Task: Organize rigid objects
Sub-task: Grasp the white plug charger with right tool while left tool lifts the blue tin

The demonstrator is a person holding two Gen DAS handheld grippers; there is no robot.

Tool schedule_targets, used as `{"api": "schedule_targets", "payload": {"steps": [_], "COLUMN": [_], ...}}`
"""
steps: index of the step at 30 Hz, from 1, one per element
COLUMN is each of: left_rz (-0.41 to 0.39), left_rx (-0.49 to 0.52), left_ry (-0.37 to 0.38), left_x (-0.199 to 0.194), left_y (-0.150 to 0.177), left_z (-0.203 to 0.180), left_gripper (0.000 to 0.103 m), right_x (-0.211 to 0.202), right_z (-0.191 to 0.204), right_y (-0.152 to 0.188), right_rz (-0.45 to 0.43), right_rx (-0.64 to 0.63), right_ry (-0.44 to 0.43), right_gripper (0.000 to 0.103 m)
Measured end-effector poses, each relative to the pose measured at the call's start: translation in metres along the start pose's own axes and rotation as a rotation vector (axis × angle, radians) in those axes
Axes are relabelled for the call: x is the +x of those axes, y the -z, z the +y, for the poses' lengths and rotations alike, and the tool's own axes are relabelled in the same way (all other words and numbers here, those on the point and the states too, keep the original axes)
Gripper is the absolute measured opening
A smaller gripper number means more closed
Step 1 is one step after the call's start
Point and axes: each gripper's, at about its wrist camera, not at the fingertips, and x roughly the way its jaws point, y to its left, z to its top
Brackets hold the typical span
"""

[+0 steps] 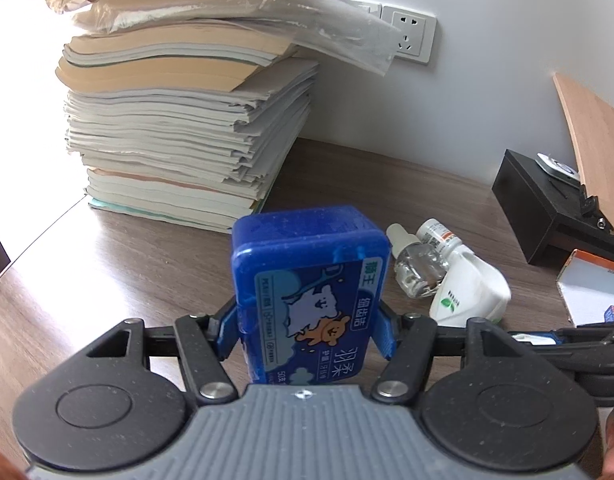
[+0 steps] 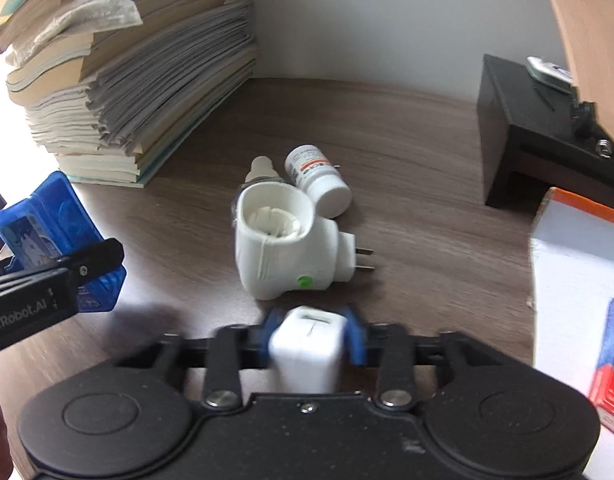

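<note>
Paper stack (image 2: 127, 80), black stand (image 2: 539, 136), white box (image 2: 579, 280)

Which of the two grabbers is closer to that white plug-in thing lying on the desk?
Right. The right gripper, shut on a white block, sits just in front of the white plug-in device. The left gripper, holding a blue box, is off to its left.

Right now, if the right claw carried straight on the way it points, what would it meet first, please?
Most likely the white plug-in heater lying just ahead of the right claw and the white block it holds, though depth is uncertain.
</note>
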Motion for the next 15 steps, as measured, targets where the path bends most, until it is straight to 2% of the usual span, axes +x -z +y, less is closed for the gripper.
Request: {"api": "schedule_targets", "payload": {"steps": [4, 15], "left_rz": [-0.003, -0.022], "left_rx": [0.008, 0.045], "left_ry": [0.004, 0.054], "left_x": [-0.003, -0.013], "left_y": [0.003, 0.004], "left_z": [-0.003, -0.019], "left_gripper": [0.065, 0.065], "right_x": [-0.011, -0.078], "right_z": [-0.008, -0.037], "right_y": [0.009, 0.021], "right_rz": [-0.004, -0.1], "right_rx": [0.011, 0.048], "right_ry": [-0.005, 0.012], "right_gripper": [0.035, 0.035]}}
